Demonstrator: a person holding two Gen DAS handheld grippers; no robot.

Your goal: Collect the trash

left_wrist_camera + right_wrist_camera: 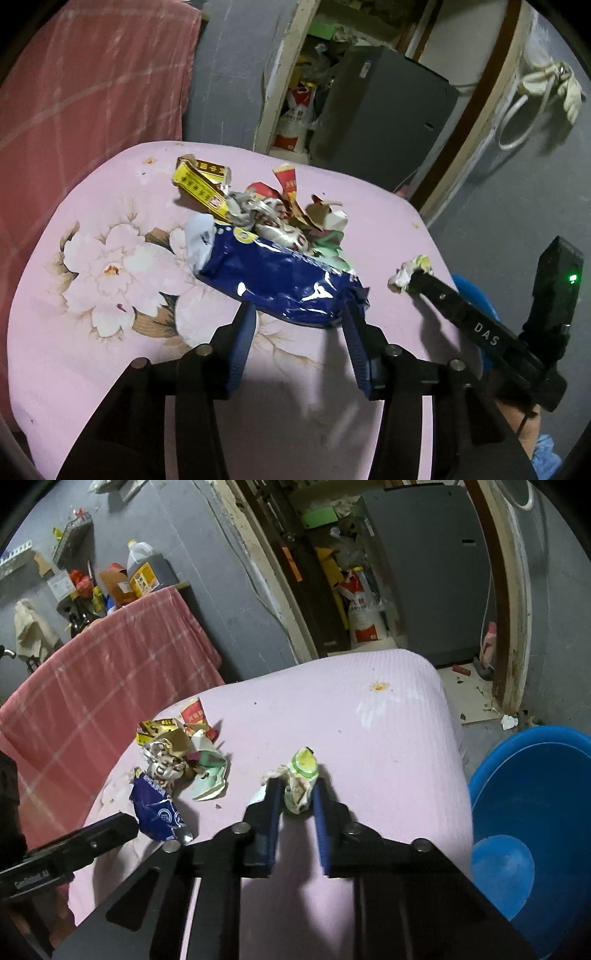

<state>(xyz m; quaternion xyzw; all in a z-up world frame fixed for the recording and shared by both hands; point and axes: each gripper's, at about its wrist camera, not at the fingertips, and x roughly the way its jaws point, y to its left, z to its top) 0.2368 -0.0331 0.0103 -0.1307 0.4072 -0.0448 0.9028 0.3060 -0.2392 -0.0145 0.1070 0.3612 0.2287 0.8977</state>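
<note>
Left wrist view, left to right: red checked cloth (92, 81) hangs far left, behind the pink flower-print padded surface (110, 229). Left gripper (299, 314) sits low over that surface, fingers spread wide, one on either side of the near edge of the glossy dark-blue plastic snack bag (273, 280). Fingertips (245, 314) are at or just touching the bag's edge; can't tell if they press it. Trash pile lies ahead of the fingers, beyond the bag: crushed yellow cardboard box (199, 184), crumpled silver foil wrappers (258, 214), torn red-and-white paper (288, 181), pale green paper (332, 251). Right of the left fingers, well apart from the pile, the right gripper's black arm comes in from the lower right with a small crumpled wrapper at its tip.

Right wrist view: same pile and blue bag lie to the left of the fingers, with the left gripper's black body at the far left edge. Right gripper (297, 794) fingers are narrow, clamped on the small crumpled white-and-green wrapper (301, 775), which sticks out past the tips above the pink surface. Right of the fingers, beside and below the surface's edge: round blue plastic basin (535, 794).
</note>
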